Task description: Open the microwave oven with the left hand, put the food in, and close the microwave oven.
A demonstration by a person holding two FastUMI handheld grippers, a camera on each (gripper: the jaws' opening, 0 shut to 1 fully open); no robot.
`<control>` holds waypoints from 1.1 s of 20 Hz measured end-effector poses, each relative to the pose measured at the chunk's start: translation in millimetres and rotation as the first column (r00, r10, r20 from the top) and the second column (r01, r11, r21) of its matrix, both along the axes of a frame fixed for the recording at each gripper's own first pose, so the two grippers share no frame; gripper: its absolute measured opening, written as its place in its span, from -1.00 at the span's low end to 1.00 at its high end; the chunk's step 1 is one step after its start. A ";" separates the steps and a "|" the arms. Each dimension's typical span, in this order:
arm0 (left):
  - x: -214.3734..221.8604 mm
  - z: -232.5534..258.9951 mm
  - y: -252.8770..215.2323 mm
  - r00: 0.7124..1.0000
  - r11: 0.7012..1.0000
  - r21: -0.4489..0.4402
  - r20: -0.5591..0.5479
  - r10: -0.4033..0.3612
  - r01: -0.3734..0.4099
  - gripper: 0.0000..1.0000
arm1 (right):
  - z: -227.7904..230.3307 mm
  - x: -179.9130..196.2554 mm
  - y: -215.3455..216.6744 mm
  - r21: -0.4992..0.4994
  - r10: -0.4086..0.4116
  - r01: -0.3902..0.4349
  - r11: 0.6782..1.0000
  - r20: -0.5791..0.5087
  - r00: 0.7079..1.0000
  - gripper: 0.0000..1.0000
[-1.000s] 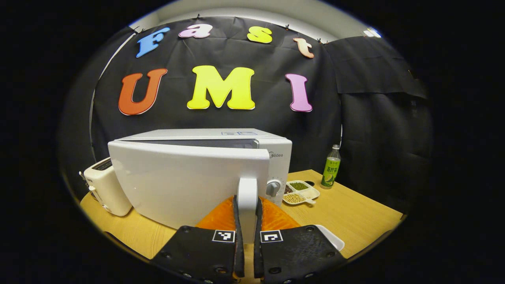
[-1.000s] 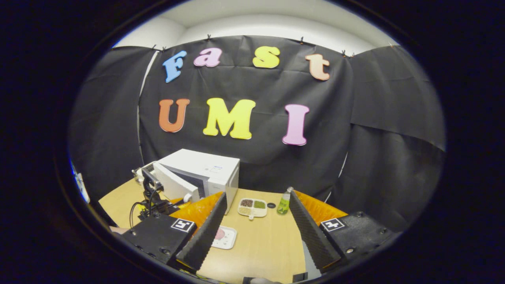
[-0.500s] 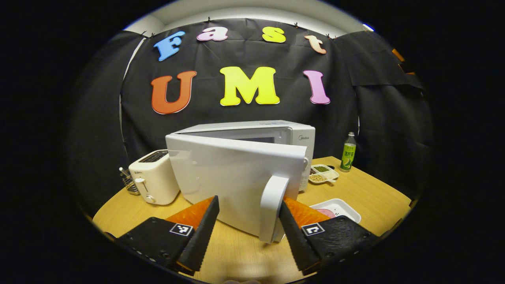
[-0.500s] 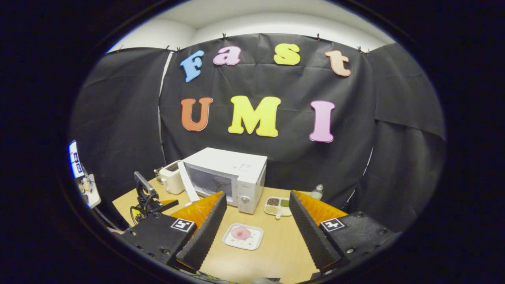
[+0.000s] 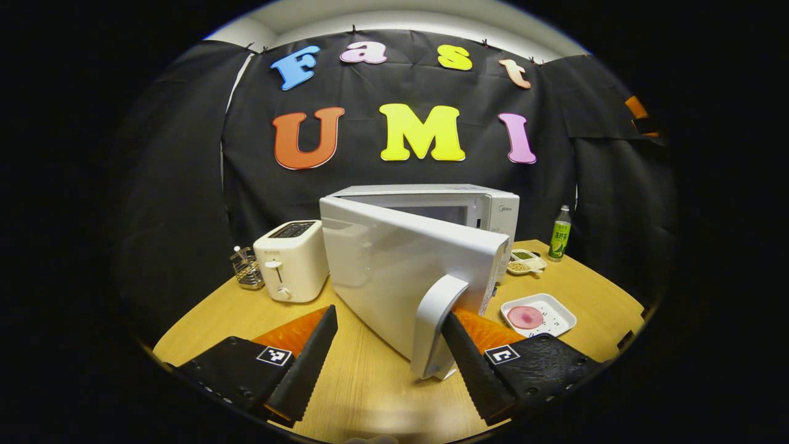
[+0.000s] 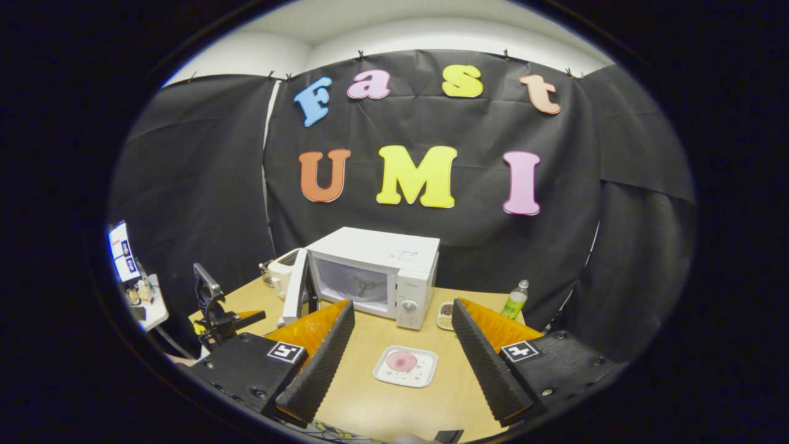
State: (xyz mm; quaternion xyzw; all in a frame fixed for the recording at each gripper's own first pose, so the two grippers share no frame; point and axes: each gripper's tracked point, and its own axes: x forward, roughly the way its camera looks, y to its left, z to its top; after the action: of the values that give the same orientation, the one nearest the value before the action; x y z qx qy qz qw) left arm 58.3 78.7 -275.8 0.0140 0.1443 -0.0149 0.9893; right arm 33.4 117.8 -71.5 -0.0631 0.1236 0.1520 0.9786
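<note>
Left gripper view: microwave [image 5: 444, 209] door [image 5: 407, 271] swung out, seen from its outer face; toaster [image 5: 293, 259] left of it. Right gripper view looks into the open cavity, turntable visible. Left claw [image 5: 388, 364] spread wide, holding nothing; door handle [image 5: 434, 324] sits just inside its right finger, contact unclear. Right claw [image 6: 400, 364] spread wide, empty, above the food tray [image 6: 405, 365], which lies on bare surface [image 6: 370, 394] in front of the microwave.
</note>
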 end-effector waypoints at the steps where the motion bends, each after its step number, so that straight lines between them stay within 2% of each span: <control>1: -6.5 0.3 11.7 1.000 1.000 0.008 -0.004 0.017 -0.017 0.95 | -5.3 -2.2 6.7 -0.001 0.010 -0.010 1.000 -0.009 1.000 0.84; 2: -12.7 0.9 24.5 0.999 0.999 0.017 -0.006 0.036 -0.036 0.95 | -10.0 -4.8 12.7 0.002 0.019 -0.019 1.000 -0.017 1.000 1.00; 3: -19.0 2.3 35.7 0.999 0.998 0.024 -0.007 0.054 -0.054 0.95 | -14.5 -7.4 17.4 0.005 0.027 -0.027 1.000 -0.027 0.999 1.00; 4: -25.8 3.0 47.4 0.997 0.997 0.028 -0.009 0.071 -0.071 0.96 | -17.2 -8.8 22.4 0.009 0.036 -0.036 0.999 -0.032 0.999 0.86; 5: -30.7 2.3 60.7 0.996 0.995 0.033 -0.012 0.093 -0.093 0.94 | -20.5 -9.1 25.9 0.009 0.044 -0.044 0.999 -0.035 0.998 1.00; 6: -38.8 0.5 73.7 0.993 0.993 0.036 -0.023 0.117 -0.117 0.94 | -24.7 -8.9 29.9 0.005 0.053 -0.052 0.999 -0.045 0.998 0.86; 7: -48.1 0.9 86.1 0.989 0.989 0.040 -0.026 0.144 -0.143 0.95 | -28.2 -8.8 32.7 0.004 0.061 -0.060 0.998 -0.051 0.997 0.86; 8: -57.7 2.0 96.4 0.986 0.986 0.044 -0.026 0.164 -0.163 0.95 | -30.2 -6.8 34.7 0.010 0.067 -0.067 0.998 -0.052 0.996 1.00; 11: -82.8 -6.2 112.8 0.980 0.980 0.050 -0.045 0.196 -0.194 0.95 | -35.3 7.2 35.6 0.079 0.059 -0.057 0.995 -0.031 0.998 1.00; 12: -91.1 -9.3 116.1 0.977 0.977 0.056 -0.058 0.207 -0.204 0.96 | -41.5 11.0 32.8 0.092 0.054 -0.049 0.995 -0.056 0.997 0.84; 16: -114.8 0.2 97.6 0.978 0.979 0.037 -0.056 0.203 -0.201 0.95 | -85.4 37.2 8.5 0.095 0.013 0.000 0.995 -0.136 0.991 0.84; 17: -118.9 5.1 89.3 0.980 0.981 0.034 -0.051 0.193 -0.191 0.95 | -96.9 44.1 1.4 0.088 0.004 0.010 0.996 -0.158 0.987 1.00; 18: -122.2 12.8 80.1 0.982 0.983 0.029 -0.041 0.182 -0.181 0.95 | -111.2 51.7 -7.2 0.077 -0.008 0.023 0.997 -0.185 0.983 0.84; 19: -123.5 19.7 68.7 0.985 0.986 0.018 -0.029 0.169 -0.169 0.95 | -125.5 58.9 -15.5 0.072 -0.017 0.033 0.997 -0.211 0.977 0.84; 20: -123.3 29.3 55.4 0.988 0.988 0.012 -0.013 0.154 -0.154 0.95 | -141.1 66.9 -23.1 0.070 -0.027 0.046 0.996 -0.244 0.969 1.00; 21: -123.7 37.7 42.8 0.990 0.990 0.014 0.000 0.142 -0.142 0.95 | -157.1 75.1 -27.6 0.072 -0.031 0.053 0.996 -0.276 0.961 0.83; 22: -122.0 46.8 32.7 0.990 0.990 0.022 0.016 0.137 -0.137 0.95 | -172.7 82.2 -31.5 0.074 -0.033 0.059 0.995 -0.309 0.950 0.94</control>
State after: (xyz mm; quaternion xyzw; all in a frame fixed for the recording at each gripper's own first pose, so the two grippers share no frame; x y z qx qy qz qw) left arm -63.7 111.4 -228.9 0.0156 0.1377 0.0547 0.9888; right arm 115.6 86.3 -244.2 0.0048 0.2696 0.1421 0.9524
